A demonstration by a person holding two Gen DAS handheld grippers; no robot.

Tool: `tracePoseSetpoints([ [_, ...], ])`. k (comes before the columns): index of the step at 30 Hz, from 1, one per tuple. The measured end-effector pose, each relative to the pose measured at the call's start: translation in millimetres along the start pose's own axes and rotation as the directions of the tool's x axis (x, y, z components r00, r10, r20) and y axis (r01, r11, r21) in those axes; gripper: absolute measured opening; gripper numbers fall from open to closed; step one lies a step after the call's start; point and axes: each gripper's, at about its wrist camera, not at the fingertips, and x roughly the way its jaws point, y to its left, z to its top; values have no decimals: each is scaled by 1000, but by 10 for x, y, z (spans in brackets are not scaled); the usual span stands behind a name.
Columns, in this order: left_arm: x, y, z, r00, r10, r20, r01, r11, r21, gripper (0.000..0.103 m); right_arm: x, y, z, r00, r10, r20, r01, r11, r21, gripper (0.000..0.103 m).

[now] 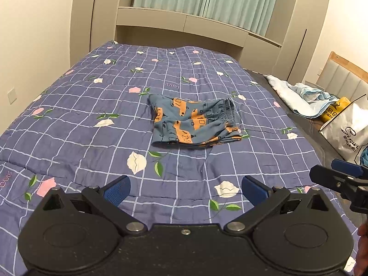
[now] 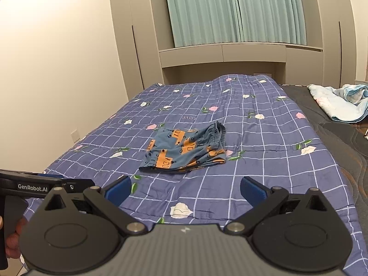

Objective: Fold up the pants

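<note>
A small pair of blue pants [image 1: 194,122] with orange prints lies folded into a compact bundle on the blue checked floral quilt [image 1: 92,119], waistband to the right. It also shows in the right wrist view [image 2: 184,150]. My left gripper [image 1: 185,189] is open and empty, held above the quilt well short of the pants. My right gripper [image 2: 185,189] is open and empty too, also back from the pants. The right gripper shows at the right edge of the left wrist view [image 1: 340,176]; the left gripper shows at the left edge of the right wrist view [image 2: 46,185].
A light blue blanket [image 1: 303,96] lies crumpled on the dark mattress strip right of the quilt. A white shopping bag [image 1: 347,131] and a yellow package [image 1: 333,110] stand by the bed's right side. Beige cabinets and green curtains [image 2: 237,11] are behind the bed.
</note>
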Motion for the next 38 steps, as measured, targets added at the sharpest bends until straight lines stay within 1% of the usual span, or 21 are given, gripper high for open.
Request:
tracePoseSetpoints([
  [20, -1, 15, -9, 1000, 3, 2, -3, 1000, 2, 103, 2, 11, -12, 1000, 6, -5, -6, 1000, 0, 103],
  [25, -7, 30, -2, 1000, -10, 11, 11, 1000, -5, 103, 7, 31, -9, 1000, 6, -1, -6, 1000, -3, 103],
  [28, -25, 27, -10, 1000, -1, 26, 1, 1000, -12, 103, 3, 40, 1, 1000, 9, 1, -9, 1000, -4, 103],
  [31, -59, 29, -14, 999, -26, 41, 27, 999, -28, 103, -5, 44, 6, 1000, 11, 6, -11, 1000, 1, 103],
  [33, -90, -7, -16, 998, -19, 59, 20, 1000, -12, 103, -18, 46, 9, 1000, 14, 9, -14, 1000, 3, 103],
  [35, -145, -43, -25, 995, 5, 103, -6, 1000, 7, 102, -37, 56, 18, 1000, 15, 17, -15, 1000, -2, 103],
  [38, -187, -58, -10, 992, 0, 126, -1, 1000, 11, 102, -55, 57, 23, 1000, 15, 25, -15, 1000, -8, 103],
])
